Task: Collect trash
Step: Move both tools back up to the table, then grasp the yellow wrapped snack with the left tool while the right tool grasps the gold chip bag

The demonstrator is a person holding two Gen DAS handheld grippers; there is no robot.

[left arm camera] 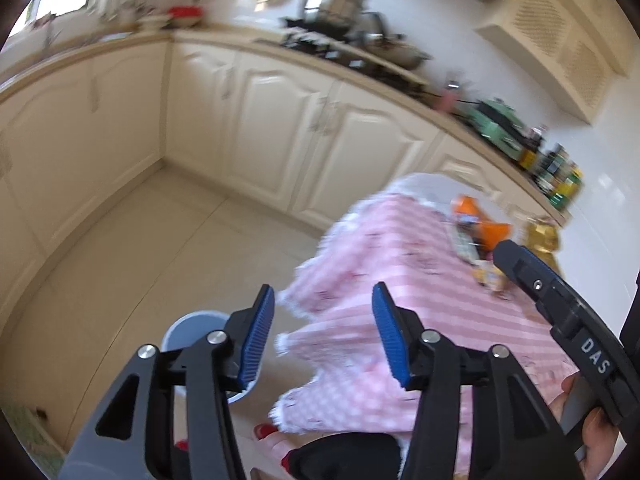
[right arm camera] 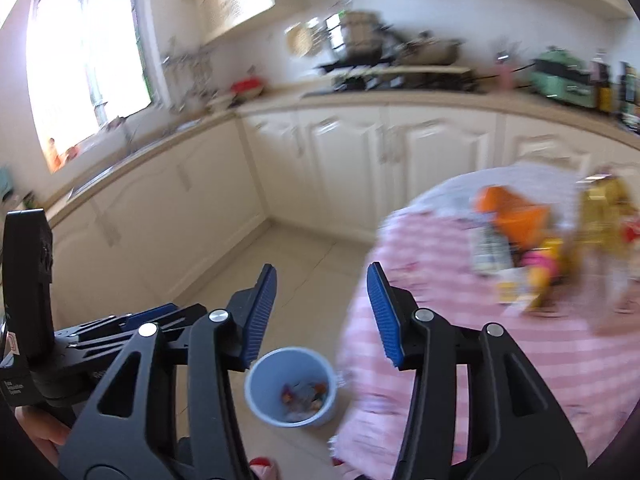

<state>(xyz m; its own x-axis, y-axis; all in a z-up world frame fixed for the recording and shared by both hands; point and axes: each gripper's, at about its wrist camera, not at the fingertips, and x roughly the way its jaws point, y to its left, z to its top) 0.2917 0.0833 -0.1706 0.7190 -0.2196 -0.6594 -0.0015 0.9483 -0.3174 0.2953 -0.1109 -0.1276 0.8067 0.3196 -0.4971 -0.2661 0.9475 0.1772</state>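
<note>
- Kitchen: cream cabinets (right arm camera: 400, 148) along two walls, tiled floor, a table under a pink cloth (left arm camera: 400, 320) on our right.
- On the floor beside the table stands a small blue bin (right arm camera: 292, 386); a few scraps of rubbish already lie in its bottom.
- More rubbish (right arm camera: 516, 240) sits on the far part of the table: orange and yellow wrappers, too blurred to sort.
- Our left gripper (left arm camera: 322, 334) has its jaws apart, nothing between them; it hangs above the table edge, with the bin low on its left.
- Our right gripper (right arm camera: 322, 312) likewise has its jaws apart, and it is empty, above the bin.
- We judge we are between pieces: next, reach across to the wrappers, well ahead of both tools, and close on one.
</note>
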